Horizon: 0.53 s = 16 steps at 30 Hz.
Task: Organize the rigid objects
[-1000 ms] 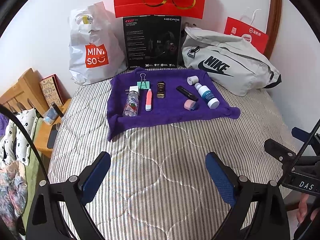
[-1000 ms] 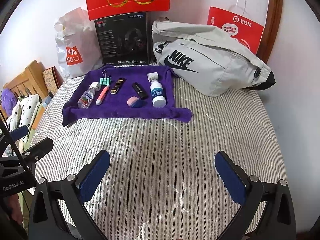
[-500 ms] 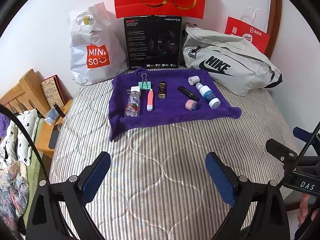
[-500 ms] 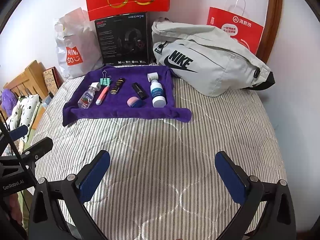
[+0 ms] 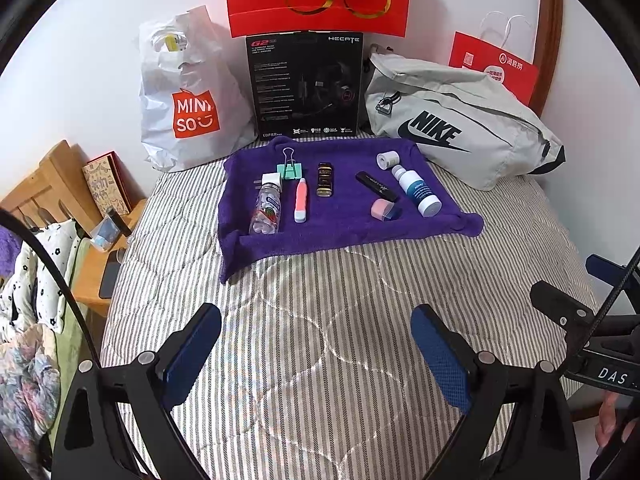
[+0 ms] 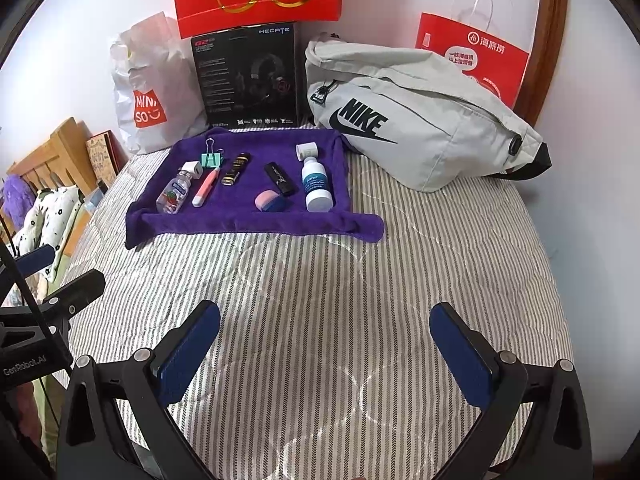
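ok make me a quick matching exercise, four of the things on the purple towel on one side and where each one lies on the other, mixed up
Things:
1. clear bottle
2. binder clip
3. white bottle with blue label
4. pink and blue sponge

Places on the purple towel:
A. far side, behind the pink pen
B. left end, nearest the towel's left edge
C. near side, in front of the black tube
D. right end, just in front of the small white roll

Pairs: 1-B, 2-A, 3-D, 4-C
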Motion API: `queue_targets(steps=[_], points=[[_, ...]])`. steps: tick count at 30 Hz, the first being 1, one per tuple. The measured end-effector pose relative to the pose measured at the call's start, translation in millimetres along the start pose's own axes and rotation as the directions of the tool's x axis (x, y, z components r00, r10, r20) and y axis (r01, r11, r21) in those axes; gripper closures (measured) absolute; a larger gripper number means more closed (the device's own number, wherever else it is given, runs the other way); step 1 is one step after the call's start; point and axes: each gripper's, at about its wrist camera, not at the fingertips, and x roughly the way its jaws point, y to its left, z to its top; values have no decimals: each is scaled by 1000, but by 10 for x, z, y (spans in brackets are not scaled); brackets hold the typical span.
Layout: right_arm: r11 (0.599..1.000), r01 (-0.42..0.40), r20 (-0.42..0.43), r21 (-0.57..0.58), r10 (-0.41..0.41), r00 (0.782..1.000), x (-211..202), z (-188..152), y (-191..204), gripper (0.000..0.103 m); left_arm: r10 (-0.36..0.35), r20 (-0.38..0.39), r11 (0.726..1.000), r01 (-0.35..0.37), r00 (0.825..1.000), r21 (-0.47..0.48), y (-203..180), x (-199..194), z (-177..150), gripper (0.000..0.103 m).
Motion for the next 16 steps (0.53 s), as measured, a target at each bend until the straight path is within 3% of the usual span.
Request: queue_targets(steps=[16], points=[[1000,0,9,10,0,1000,-43,16,-46,0,-8,21,1000,8,1000,17,36,-32,40,2]])
